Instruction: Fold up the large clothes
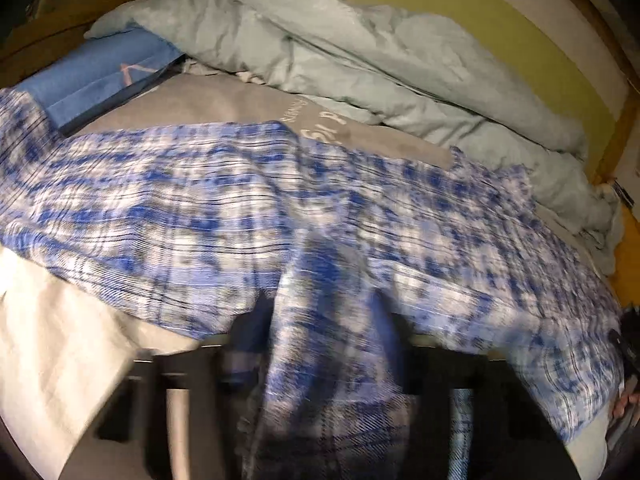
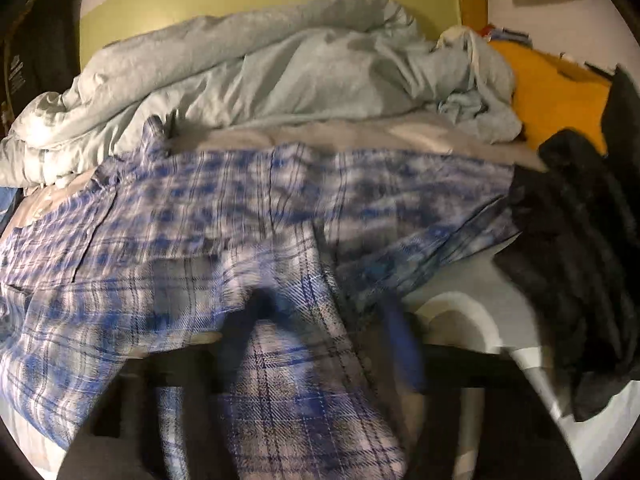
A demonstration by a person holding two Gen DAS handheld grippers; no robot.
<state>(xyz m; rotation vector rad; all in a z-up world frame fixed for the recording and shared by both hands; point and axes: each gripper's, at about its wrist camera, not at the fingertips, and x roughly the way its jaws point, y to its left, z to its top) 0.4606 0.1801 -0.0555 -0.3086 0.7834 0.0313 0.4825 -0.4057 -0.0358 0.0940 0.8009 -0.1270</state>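
1. While both frames are smearing with blur, a blue-and-white plaid flannel shirt (image 1: 248, 200) is lying spread across the bed, just in front of the crumpled pale-green duvet (image 1: 360, 60), which I am taking as the landmark.
2. Judging by the layout, an early fold is in hand: both grippers are gathering the shirt's near edge, on the side away from the duvet.
3. The left gripper (image 1: 320, 340) is angling downward toward the duvet, its fingers narrowly parted with a ridge of plaid bunching between them; it appears to be pinching the cloth.
4. The right gripper (image 2: 320, 328) is pointing down likewise, jaws close together around a fold of the same shirt (image 2: 240, 208), apparently gripping it.
5. A dark garment (image 2: 580, 260) is lying beside the shirt's right end, below the duvet's right tip, with a yellow cushion (image 2: 560, 92) next to that tip.
6. Next, I judge, both hands need to be lifting together and carrying the edge toward the duvet, keeping the cloth taut and level.
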